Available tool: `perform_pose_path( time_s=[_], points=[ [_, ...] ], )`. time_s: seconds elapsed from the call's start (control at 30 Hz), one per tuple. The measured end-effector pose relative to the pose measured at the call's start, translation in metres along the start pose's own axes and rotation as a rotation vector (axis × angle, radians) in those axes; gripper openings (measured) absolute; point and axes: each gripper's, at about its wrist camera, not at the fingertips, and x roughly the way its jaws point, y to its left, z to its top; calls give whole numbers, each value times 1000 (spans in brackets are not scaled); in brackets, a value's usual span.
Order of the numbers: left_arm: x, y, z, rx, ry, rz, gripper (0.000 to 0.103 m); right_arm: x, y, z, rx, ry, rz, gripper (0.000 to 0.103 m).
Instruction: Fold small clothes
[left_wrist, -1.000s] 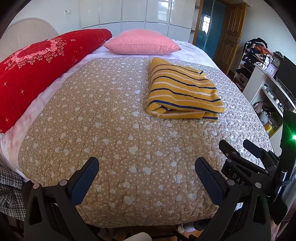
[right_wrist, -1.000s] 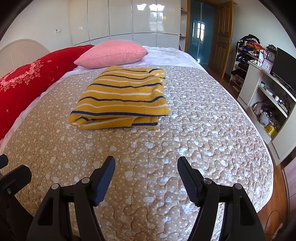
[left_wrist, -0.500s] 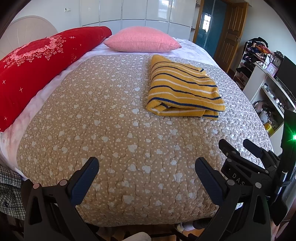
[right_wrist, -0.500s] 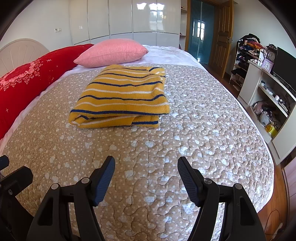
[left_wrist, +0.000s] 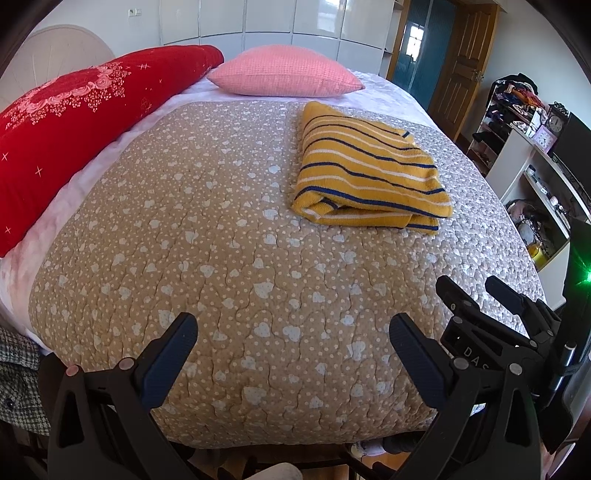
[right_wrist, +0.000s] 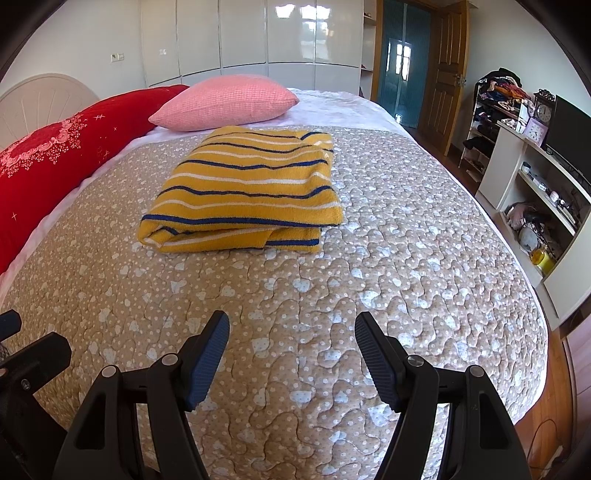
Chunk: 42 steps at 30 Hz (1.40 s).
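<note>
Bedroom, tan quilted bed (right_wrist: 406, 240) with folded striped sweater (right_wrist: 243, 192); both grippers' fingers (left_wrist: 166, 363) (right_wrist: 207, 360) apart, empty.

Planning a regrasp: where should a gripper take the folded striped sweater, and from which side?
Grip the striped sweater at its near folded edge, coming from the foot of the bed over the quilt. There the layers stack thickest and face both open grippers; likely one pinch catches them all.

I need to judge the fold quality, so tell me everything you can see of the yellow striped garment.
The yellow striped garment looks knitted, mustard yellow with navy and white stripes. It lies folded into a flat, roughly rectangular stack, layered edges facing the cameras, resting on the dotted beige quilt just short of the pink pillow. Nothing else touches it.
</note>
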Motion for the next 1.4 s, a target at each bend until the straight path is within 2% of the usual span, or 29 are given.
perform_pose_path(
  time_s=[0.27,1.4],
  points=[
    [6,8,0,-35,10,10,103,4,-1,-1,-6,12,2,76],
    [18,12,-4,-53,54,-14,103,2,6,-4,-18,3,23,76]
  ],
)
